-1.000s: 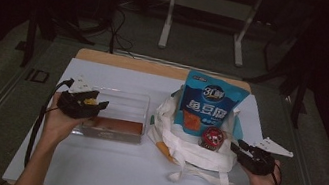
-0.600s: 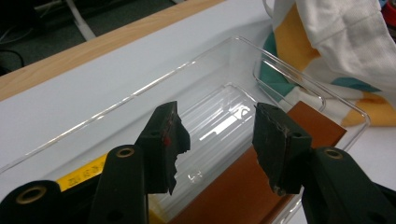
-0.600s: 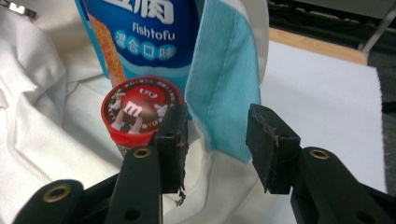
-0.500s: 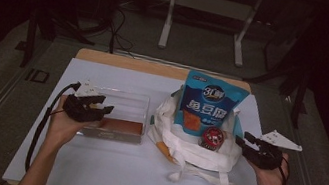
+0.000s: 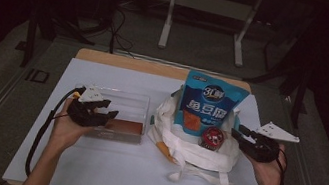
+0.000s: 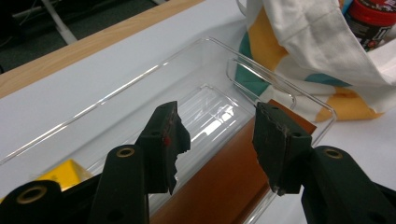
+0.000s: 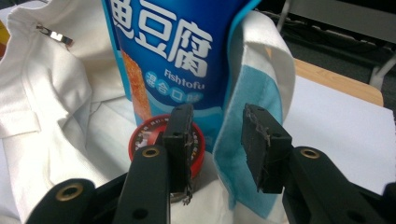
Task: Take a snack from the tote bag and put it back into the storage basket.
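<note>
Dim lab or studio: white-topped table (image 5: 104, 168), metal stand legs (image 5: 204, 25), floor cables (image 5: 118, 24) behind.

The right gripper (image 5: 242, 136) has risen beside the cloth bag (image 5: 193, 150) (jaws closing, nothing between them)

Blue snack pouch (image 7: 168, 51) reads "Fishtofu" (beside Chinese characters), "3L" logo above

On the white-covered table (image 5: 104, 168), a clear plastic box (image 5: 123, 102) sits left of a white cloth bag (image 5: 193, 150) w/ blue snack pouch (image 5: 208, 105) behind a red-lidded jar (image 5: 211, 137).
</note>
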Demonstrator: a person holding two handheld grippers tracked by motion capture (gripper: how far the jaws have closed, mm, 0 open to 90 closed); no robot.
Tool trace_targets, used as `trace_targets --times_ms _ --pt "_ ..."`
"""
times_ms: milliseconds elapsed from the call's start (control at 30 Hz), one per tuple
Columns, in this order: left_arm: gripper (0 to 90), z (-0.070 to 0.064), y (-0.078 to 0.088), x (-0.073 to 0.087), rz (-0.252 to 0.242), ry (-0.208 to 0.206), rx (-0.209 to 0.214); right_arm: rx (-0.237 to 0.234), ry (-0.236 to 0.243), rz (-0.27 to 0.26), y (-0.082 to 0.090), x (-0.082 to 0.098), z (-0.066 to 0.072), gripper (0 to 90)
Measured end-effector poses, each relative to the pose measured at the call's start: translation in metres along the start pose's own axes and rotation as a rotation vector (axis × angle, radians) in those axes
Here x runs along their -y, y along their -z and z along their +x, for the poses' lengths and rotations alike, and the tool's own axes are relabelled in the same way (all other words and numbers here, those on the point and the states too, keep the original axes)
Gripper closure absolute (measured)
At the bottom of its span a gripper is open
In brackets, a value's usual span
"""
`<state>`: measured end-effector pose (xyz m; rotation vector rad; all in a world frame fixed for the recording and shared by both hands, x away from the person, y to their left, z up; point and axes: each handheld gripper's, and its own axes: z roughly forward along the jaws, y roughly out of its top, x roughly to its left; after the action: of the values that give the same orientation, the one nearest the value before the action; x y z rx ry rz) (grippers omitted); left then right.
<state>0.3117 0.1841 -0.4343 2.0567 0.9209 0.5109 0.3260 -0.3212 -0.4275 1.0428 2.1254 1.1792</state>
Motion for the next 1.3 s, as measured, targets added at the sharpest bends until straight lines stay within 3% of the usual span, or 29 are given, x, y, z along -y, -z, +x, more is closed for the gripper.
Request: trace_targets --times_ms 200,467,933,1167,1300 --pt "51.6 -0.006 -0.001 0.002 -0.013 -0.001 0.014 -0.064 -0.028 -0.03 -0.005 -0.006 -0.001 65.7" --pt "51.3 -0.014 -0.008 0.01 -0.035 0.012 0.037 -0.069 0.002 -0.01 -0.013 -0.014 0.001 65.7" --pt "51.3 -0.026 -0.017 0.019 -0.085 0.008 0.052 -0.073 0.002 0.021 -0.028 -0.015 0.001 64.3" --pt "51.5 -0.033 -0.019 0.023 -0.111 0.001 0.069 -0.052 0.007 0.028 -0.031 -0.019 0.0 60.7" --pt "51.6 -0.041 -0.019 0.027 -0.121 -0.016 0.088 -0.058 0.0 0.045 -0.034 -0.021 -0.001 54.3"
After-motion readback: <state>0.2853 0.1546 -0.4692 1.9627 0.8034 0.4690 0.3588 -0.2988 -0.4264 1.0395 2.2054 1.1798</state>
